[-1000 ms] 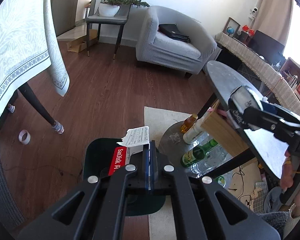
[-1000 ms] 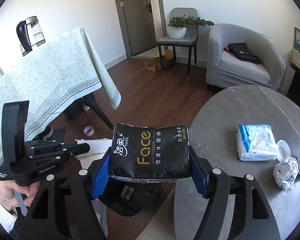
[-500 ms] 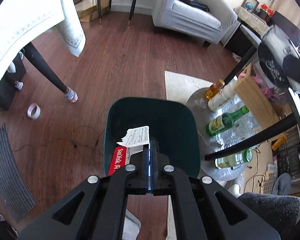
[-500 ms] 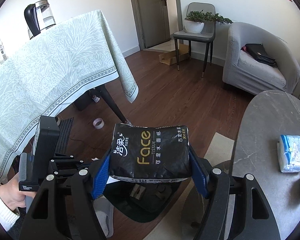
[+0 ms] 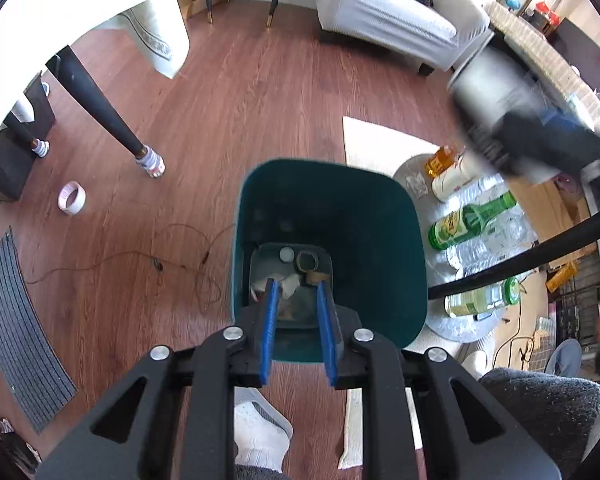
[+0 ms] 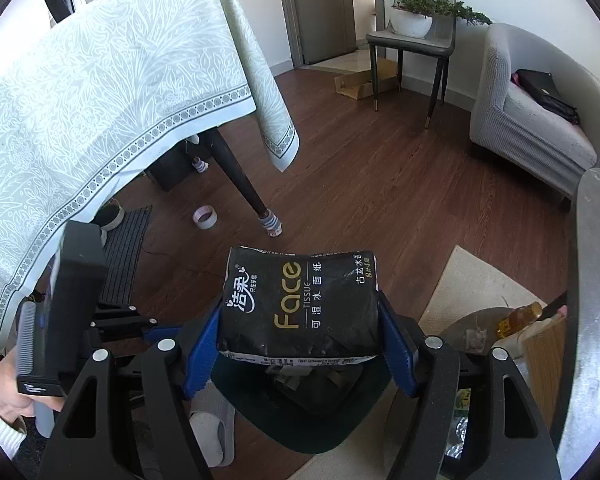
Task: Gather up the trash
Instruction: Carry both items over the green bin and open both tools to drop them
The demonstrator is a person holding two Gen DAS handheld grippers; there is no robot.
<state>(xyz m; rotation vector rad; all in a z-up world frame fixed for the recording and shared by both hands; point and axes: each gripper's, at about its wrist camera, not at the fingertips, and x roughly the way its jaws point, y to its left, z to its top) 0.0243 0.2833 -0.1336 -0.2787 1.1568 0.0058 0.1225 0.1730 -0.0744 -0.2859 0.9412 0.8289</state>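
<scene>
My left gripper (image 5: 296,286) is open and empty, directly above the dark green trash bin (image 5: 400,240) on the floor. Several bits of trash (image 5: 290,284) lie on the bin's bottom. My right gripper (image 6: 300,320) is shut on a black "Face" tissue pack (image 6: 300,304) and holds it above the same bin (image 6: 320,420). The left gripper's body (image 6: 72,312) shows at the left of the right wrist view. The right gripper with the pack shows blurred at the upper right of the left wrist view (image 5: 532,140).
A table with a pale green cloth (image 6: 100,92) stands left, its dark leg (image 5: 100,112) near a tape roll (image 5: 72,199). Bottles (image 5: 468,220) lie on a low tray right of the bin. A round grey table (image 6: 596,300), grey armchair (image 6: 540,112), floor mat (image 5: 24,332) and thin cord (image 5: 160,264) are around.
My left gripper has opened and the red SanDisk packet with the paper slip has left it. Both grippers have moved to above the bin, the right still holding the pack.
</scene>
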